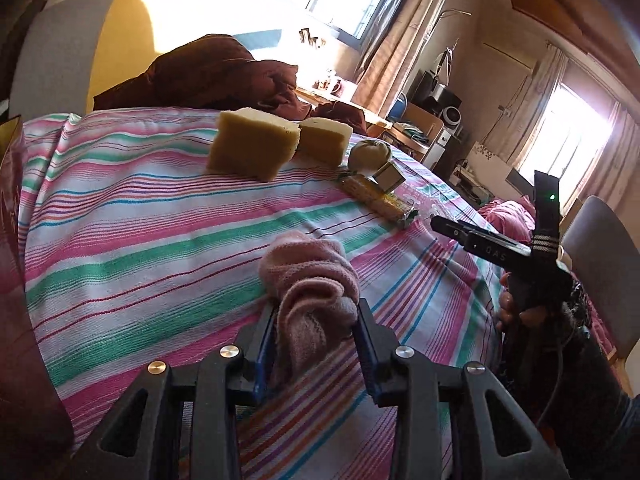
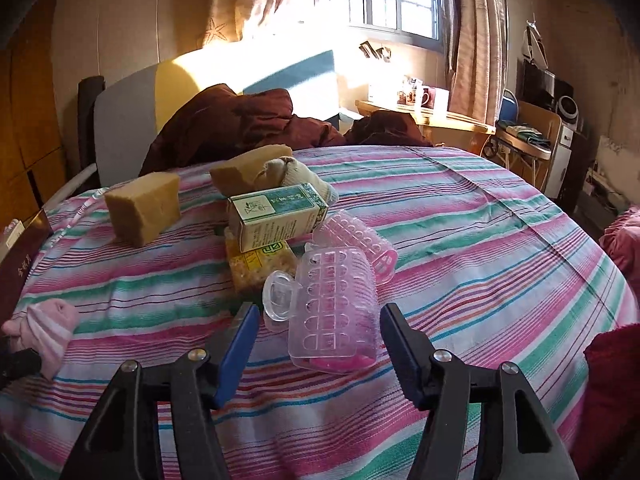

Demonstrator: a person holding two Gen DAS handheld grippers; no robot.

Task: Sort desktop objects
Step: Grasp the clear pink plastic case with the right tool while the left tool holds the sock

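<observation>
Left gripper (image 1: 316, 312): jaws clamped on the pink sock (image 1: 310, 276), bottom centre of its view
Right gripper (image 2: 316, 320): jaws wide apart, holding nothing, either side of the clear pink hair roller (image 2: 334, 312) lying on the striped sheet (image 2: 480, 248), lower centre

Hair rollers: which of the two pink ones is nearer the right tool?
The clear-pink roller with the clip, lying just ahead of the open right tool. The other roller lies behind it, beside the green box.
</observation>
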